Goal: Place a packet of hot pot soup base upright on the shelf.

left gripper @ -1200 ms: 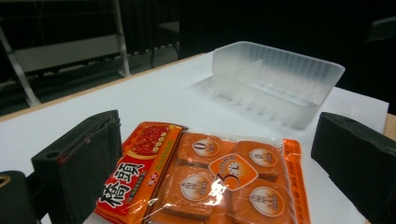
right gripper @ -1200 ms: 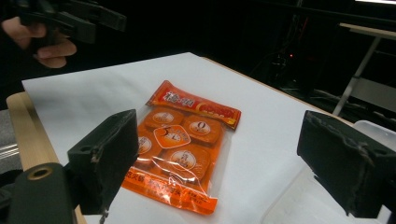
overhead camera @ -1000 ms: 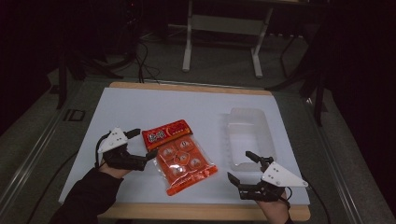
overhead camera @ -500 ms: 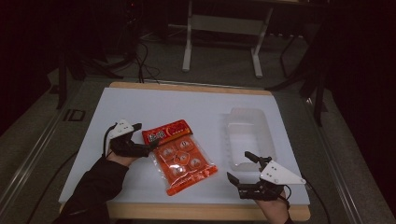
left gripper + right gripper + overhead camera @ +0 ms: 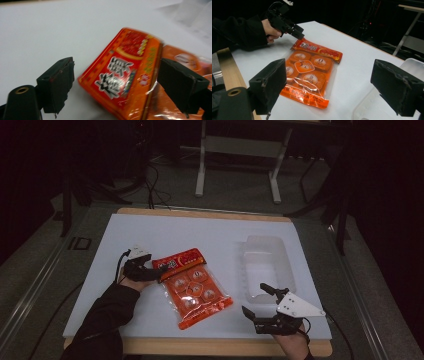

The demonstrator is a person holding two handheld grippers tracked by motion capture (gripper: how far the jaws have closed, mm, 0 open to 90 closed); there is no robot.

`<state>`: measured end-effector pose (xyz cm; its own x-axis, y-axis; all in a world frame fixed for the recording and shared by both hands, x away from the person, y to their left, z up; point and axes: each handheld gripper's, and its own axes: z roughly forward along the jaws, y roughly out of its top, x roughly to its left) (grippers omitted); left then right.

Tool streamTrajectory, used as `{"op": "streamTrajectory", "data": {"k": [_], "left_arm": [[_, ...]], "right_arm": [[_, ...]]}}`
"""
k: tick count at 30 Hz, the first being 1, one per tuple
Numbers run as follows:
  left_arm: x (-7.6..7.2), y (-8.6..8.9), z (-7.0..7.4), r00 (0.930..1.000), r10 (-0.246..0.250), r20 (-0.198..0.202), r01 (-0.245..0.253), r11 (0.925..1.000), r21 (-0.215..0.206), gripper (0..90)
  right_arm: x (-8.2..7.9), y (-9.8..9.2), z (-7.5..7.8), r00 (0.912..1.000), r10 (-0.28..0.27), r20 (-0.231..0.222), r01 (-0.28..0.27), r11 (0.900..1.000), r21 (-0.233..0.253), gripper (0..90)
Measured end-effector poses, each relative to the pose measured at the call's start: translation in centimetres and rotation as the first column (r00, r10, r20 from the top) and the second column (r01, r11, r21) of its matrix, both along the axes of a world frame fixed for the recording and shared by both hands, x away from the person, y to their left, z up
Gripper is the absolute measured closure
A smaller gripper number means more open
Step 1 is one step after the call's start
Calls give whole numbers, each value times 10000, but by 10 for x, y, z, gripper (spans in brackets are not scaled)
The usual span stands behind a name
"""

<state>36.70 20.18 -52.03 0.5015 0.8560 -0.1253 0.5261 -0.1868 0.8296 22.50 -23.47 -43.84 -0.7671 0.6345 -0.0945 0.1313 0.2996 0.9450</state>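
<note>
An orange snack bag (image 5: 192, 286) lies flat on the white table (image 5: 210, 235), its red header end toward the far side. The left gripper (image 5: 154, 272) sits at the header's near-left corner, jaws spread to either side of the red header (image 5: 122, 72); in the left gripper view that header is motion-blurred, its printed characters unreadable, and whether a jaw touches it cannot be made out. The right gripper (image 5: 260, 302) hovers near the table's front edge, jaws wide apart and holding nothing. Beyond it rests a clear plastic tray (image 5: 267, 262), faint against the tabletop and cut off at the lower right corner in the right gripper view (image 5: 387, 105). The room behind the table is too dark to read apart from a pale metal frame (image 5: 240, 150).
</note>
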Motion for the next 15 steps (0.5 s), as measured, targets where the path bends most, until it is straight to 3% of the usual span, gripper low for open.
{"op": "streamTrajectory", "data": {"k": [4,9,14,15], "left_arm": [[4,0,-8,9989,292,-371,-288,9995,118,183],[11,-1,-15,9958,401,-828,-413,9991,-125,212],[15,0,-18,9898,118,-1417,-166,9993,-329,315],[14,1,-18,9900,85,-1406,-143,9991,-402,375]], "right_arm": [[0,1,-1,10000,57,-19,-58,10000,-33,130],[1,1,-1,9999,98,-81,-98,9999,-53,130],[1,1,-1,9999,125,-118,-126,9999,-96,131],[1,1,-1,9998,124,-128,-126,9999,-92,130]]}}
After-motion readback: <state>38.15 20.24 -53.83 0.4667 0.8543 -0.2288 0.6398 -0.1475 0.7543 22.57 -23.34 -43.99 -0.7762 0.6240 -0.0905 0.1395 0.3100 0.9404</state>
